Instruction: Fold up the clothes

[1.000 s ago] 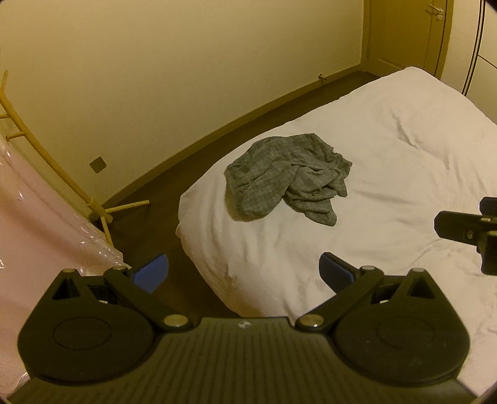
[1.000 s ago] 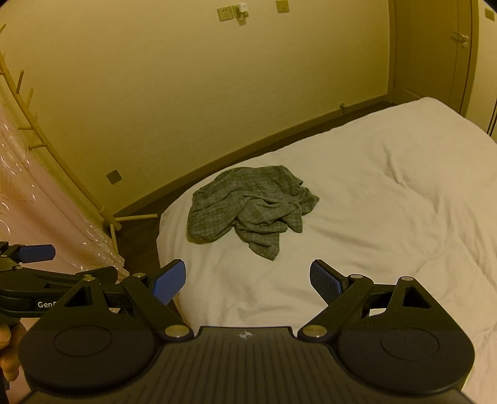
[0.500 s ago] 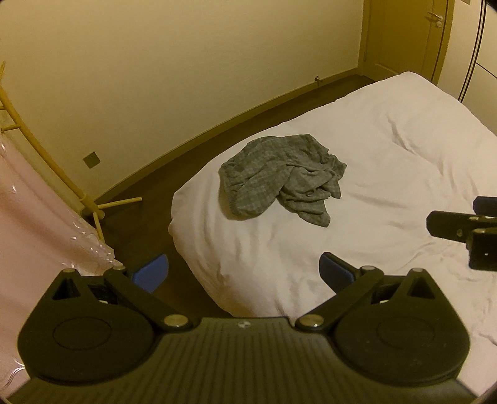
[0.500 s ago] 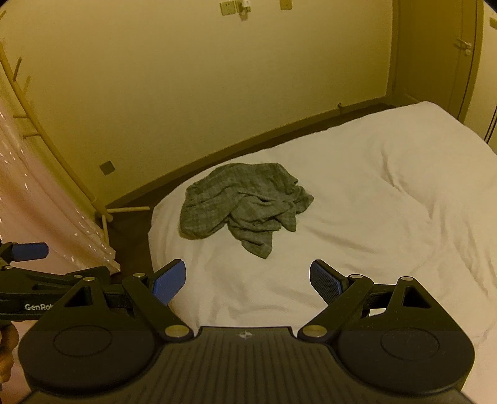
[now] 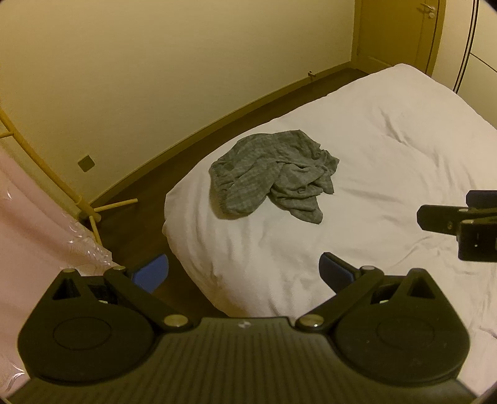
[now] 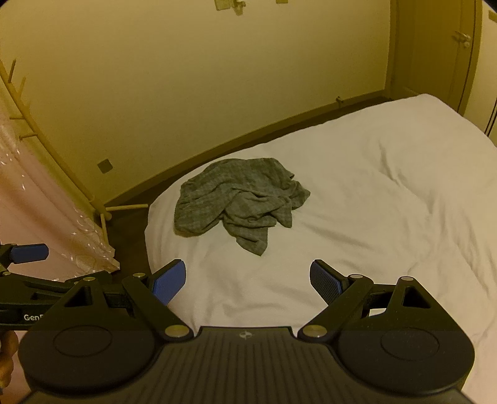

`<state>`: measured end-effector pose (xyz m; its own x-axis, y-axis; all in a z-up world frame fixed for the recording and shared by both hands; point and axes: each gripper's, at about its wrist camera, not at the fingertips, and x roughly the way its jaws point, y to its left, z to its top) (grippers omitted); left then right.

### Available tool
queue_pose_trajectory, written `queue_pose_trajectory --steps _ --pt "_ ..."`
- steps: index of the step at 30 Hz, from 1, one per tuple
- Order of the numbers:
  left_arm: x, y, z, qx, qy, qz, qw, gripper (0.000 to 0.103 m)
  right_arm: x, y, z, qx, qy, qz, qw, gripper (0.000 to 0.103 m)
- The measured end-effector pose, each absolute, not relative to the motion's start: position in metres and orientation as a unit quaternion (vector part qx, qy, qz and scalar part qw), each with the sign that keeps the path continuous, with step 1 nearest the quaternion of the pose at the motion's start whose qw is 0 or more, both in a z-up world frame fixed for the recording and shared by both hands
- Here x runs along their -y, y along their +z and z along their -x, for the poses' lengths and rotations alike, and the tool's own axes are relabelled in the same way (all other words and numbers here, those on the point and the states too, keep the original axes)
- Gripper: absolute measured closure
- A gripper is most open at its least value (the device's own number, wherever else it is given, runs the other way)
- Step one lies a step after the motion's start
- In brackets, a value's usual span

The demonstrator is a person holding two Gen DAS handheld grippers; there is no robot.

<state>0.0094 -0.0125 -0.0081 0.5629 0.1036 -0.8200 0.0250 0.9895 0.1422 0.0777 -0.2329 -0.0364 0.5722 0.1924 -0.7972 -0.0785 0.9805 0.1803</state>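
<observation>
- Left wrist view: grey garment [image 5: 273,183] lies crumpled on the white duvet [image 5: 388,149], near the bed's rounded left corner, short of the edge. Bare duvet on its right and near sides; dark floor strip [image 5: 130,217] between bed and wall.
- Left gripper [image 5: 243,272]: fingers spread wide, nothing between the pads; it hangs over the bed corner, apart from the garment.
- Garment's long axis runs roughly left to right across the bed; a narrow tail of cloth points toward the cameras.
- Right wrist view: right gripper [image 6: 248,281] also spread and empty, above near duvet [image 6: 403,192], garment [image 6: 239,199] ahead.
- Only this view shows wall plates [image 6: 230,3] high up and a hand [image 6: 6,360] at lower left. Only the left view shows the right gripper's side profile.
- Pale wooden rack [image 5: 84,208] and pink plastic-covered cloth [image 5: 28,223] stand left of the bed.
</observation>
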Motion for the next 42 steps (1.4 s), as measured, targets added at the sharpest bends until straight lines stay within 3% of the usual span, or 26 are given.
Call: queue_pose_trajectory --steps 19,23,31,42 --pt "0.011 -0.011 -0.012 -0.473 0.019 -0.068 0.878 0.001 0.241 -0.049 -0.079 -0.465 0.083 -0.07 0.879 0.014" --pt "0.002 -0.018 -0.012 -0.469 0.03 -0.067 0.88 0.001 0.239 -0.048 -0.074 -0.427 0.093 -0.048 0.898 0.014" --pt "-0.037 -0.046 -0.03 -0.458 0.038 -0.091 0.883 0.001 0.219 -0.063 -0.077 -0.374 0.126 0.027 0.918 0.014" --pt "-0.103 -0.111 -0.124 -0.437 -0.07 -0.115 0.889 0.002 0.164 -0.107 -0.149 -0.394 0.12 0.081 0.908 0.024"
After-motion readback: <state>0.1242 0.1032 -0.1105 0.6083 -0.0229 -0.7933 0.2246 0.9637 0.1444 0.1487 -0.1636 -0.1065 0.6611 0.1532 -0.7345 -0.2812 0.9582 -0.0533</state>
